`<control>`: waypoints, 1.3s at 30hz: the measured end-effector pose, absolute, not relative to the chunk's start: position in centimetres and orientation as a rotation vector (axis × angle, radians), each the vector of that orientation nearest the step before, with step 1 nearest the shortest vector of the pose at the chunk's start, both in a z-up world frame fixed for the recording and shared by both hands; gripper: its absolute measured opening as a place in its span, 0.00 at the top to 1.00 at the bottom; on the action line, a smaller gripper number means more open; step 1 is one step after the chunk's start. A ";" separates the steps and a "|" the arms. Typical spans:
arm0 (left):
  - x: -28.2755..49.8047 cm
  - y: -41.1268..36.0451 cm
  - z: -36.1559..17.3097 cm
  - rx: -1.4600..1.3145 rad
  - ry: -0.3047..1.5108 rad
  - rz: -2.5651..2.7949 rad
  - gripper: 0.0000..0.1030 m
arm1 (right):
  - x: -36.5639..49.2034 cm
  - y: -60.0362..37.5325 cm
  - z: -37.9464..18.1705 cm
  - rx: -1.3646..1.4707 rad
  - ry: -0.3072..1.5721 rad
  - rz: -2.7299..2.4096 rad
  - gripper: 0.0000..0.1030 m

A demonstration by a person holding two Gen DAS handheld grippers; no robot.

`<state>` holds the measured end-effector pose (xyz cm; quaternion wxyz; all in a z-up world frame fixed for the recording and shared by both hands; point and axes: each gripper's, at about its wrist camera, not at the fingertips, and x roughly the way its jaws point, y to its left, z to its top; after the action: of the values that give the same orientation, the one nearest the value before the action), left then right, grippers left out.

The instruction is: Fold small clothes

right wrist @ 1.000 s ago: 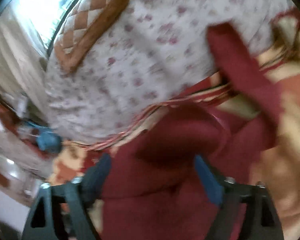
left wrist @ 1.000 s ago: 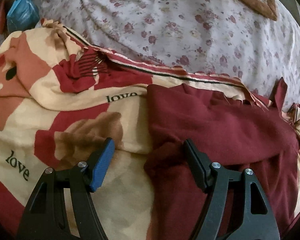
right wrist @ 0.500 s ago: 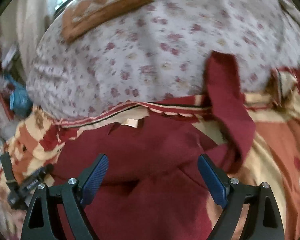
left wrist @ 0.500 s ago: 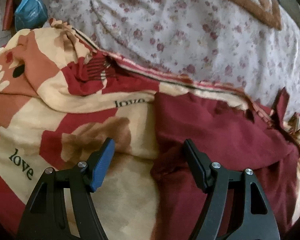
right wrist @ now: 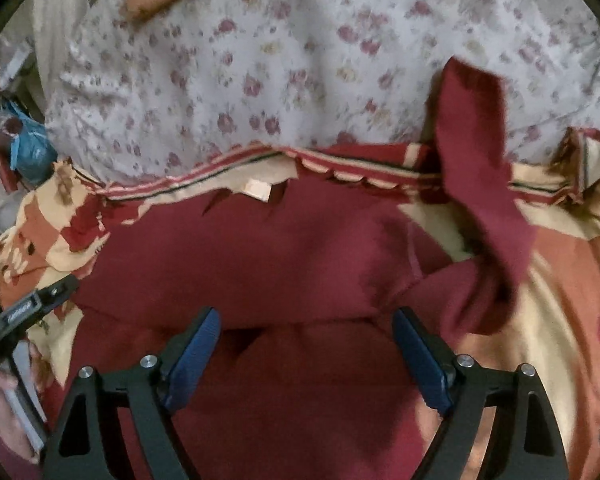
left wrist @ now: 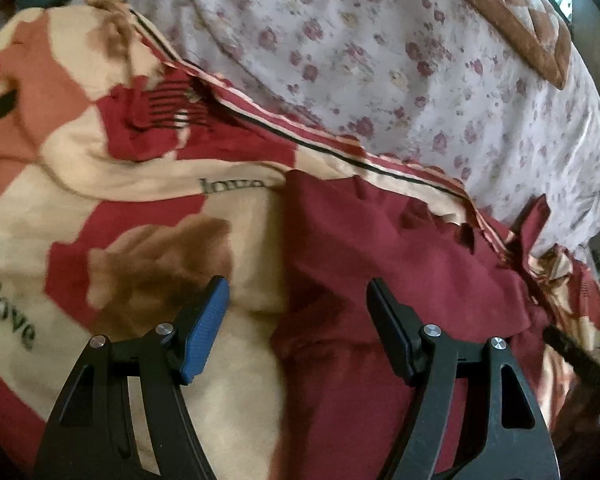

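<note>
- The bed's floral sheet fills the far side; a quilted brown pillow lies at its far corner
- My red-and-cream "love" blanket covers the near side, its striped edge against the sheet
- The maroon garment lies on the blanket by that edge; one sleeve reaches up over the sheet
- My left tool is wide open, gripping nothing, straddling the garment's left edge; my right tool gapes empty over its middle
</note>
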<state>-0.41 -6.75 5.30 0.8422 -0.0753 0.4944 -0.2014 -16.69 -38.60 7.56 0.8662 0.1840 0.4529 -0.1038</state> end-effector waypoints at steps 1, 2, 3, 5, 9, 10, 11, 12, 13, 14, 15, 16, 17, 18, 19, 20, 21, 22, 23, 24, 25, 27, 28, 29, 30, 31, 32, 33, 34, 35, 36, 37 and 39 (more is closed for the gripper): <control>0.3 -7.3 5.1 -0.152 1.063 -0.439 0.30 | -17.4 -38.8 8.0 0.390 0.938 -0.216 0.16; 1.0 -7.9 4.7 -0.137 1.084 -0.435 0.30 | -17.9 -39.0 8.3 0.397 0.932 -0.216 0.16; 1.6 -8.3 4.3 -0.128 1.104 -0.417 0.30 | -18.5 -39.2 8.5 0.406 0.928 -0.218 0.16; 2.8 -9.4 3.0 -0.127 1.159 -0.405 0.30 | -19.8 -39.6 8.9 0.429 0.919 -0.220 0.16; 3.2 -10.5 2.4 -0.140 1.164 -0.415 0.59 | -21.6 -40.2 9.1 0.430 0.916 -0.244 0.16; 3.2 -10.8 2.5 -0.150 1.178 -0.439 0.73 | -21.9 -40.5 9.0 0.430 0.919 -0.256 0.16; 3.1 -10.8 3.0 -0.135 1.164 -0.420 0.91 | -22.1 -40.9 8.8 0.431 0.928 -0.272 0.16; 3.1 -10.8 3.6 -0.098 1.139 -0.400 0.92 | -22.2 -41.1 8.6 0.432 0.934 -0.280 0.16; 3.1 -10.7 4.0 -0.091 1.124 -0.408 0.92 | -22.3 -41.5 8.5 0.443 0.938 -0.291 0.16; 3.1 -10.3 4.5 -0.094 1.108 -0.408 0.92 | -22.3 -41.7 8.5 0.451 0.934 -0.295 0.16; 3.2 -9.8 4.6 -0.090 1.097 -0.401 0.92 | -22.3 -42.0 8.5 0.456 0.929 -0.296 0.16; 3.3 -9.2 4.6 -0.084 1.088 -0.394 0.92 | -22.2 -42.1 8.6 0.456 0.922 -0.299 0.16; 3.3 -8.6 4.3 -0.083 1.087 -0.377 0.92 | -22.1 -42.1 8.6 0.455 0.917 -0.302 0.16; 3.4 -8.0 3.7 -0.088 1.097 -0.353 0.92 | -21.9 -42.2 8.6 0.451 0.912 -0.305 0.16; 3.6 -7.4 3.1 -0.105 1.114 -0.343 0.92 | -21.6 -42.2 8.5 0.448 0.912 -0.311 0.16; 3.6 -6.7 2.4 -0.132 1.123 -0.344 0.92 | -21.2 -42.2 8.4 0.444 0.918 -0.318 0.16; 3.5 -6.4 2.3 -0.145 1.121 -0.342 0.92 | -21.0 -42.2 8.3 0.441 0.922 -0.323 0.16; 3.5 -6.3 2.3 -0.149 1.118 -0.340 0.92 | -20.5 -42.2 8.4 0.437 0.925 -0.321 0.16; 3.4 -6.5 2.5 -0.137 1.111 -0.337 0.92 | -20.1 -42.0 8.5 0.430 0.921 -0.312 0.16; 3.3 -6.8 2.7 -0.123 1.103 -0.334 0.92 | -19.8 -41.8 8.5 0.418 0.916 -0.307 0.16; 3.2 -7.1 2.9 -0.110 1.097 -0.331 0.92 | -19.0 -41.6 8.5 0.388 0.912 -0.301 0.16; 3.1 -7.4 3.1 -0.093 1.101 -0.326 0.92 | -18.0 -41.5 7.7 0.351 0.937 -0.298 0.16; 3.0 -7.3 3.2 -0.095 1.100 -0.324 0.92 | -17.4 -41.7 6.7 0.330 0.986 -0.314 0.16; 3.0 -7.3 3.2 -0.104 1.102 -0.327 0.91 | -17.0 -41.9 5.6 0.315 1.040 -0.336 0.16; 2.8 -7.1 3.3 -0.118 1.108 -0.335 0.90 | -16.8 -42.1 4.5 0.304 1.090 -0.351 0.17; 2.7 -7.1 3.5 -0.122 1.112 -0.333 0.86 | -17.1 -42.4 3.5 0.301 1.121 -0.349 0.17; 2.4 -6.9 3.9 -0.119 1.112 -0.328 0.80 | -17.6 -42.5 3.2 0.304 1.124 -0.341 0.17; 2.1 -6.8 4.3 -0.109 1.107 -0.326 0.77 | -18.1 -42.7 3.4 0.314 1.116 -0.329 0.17; 1.7 -6.7 5.0 -0.097 1.096 -0.325 0.70 | -18.9 -43.2 3.8 0.349 1.101 -0.304 0.17; 1.1 -6.7 5.8 -0.088 1.078 -0.325 0.61 | -19.4 -43.5 4.2 0.373 1.083 -0.291 0.17; 0.7 -6.6 6.6 -0.085 1.059 -0.325 0.56 | -20.1 -44.1 5.0 0.397 1.050 -0.286 0.17; 0.1 -6.5 7.4 -0.086 1.035 -0.321 0.46 | -20.6 -44.9 6.1 0.406 1.010 -0.297 0.17; -1.2 -6.6 8.8 -0.097 0.991 -0.321 0.39 | -21.1 -46.3 8.0 0.404 0.943 -0.335 0.17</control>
<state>-1.15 -6.62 8.80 0.8663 -0.0463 0.4732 -0.1534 -21.14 -46.34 7.99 0.8579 0.1924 0.4489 -0.1594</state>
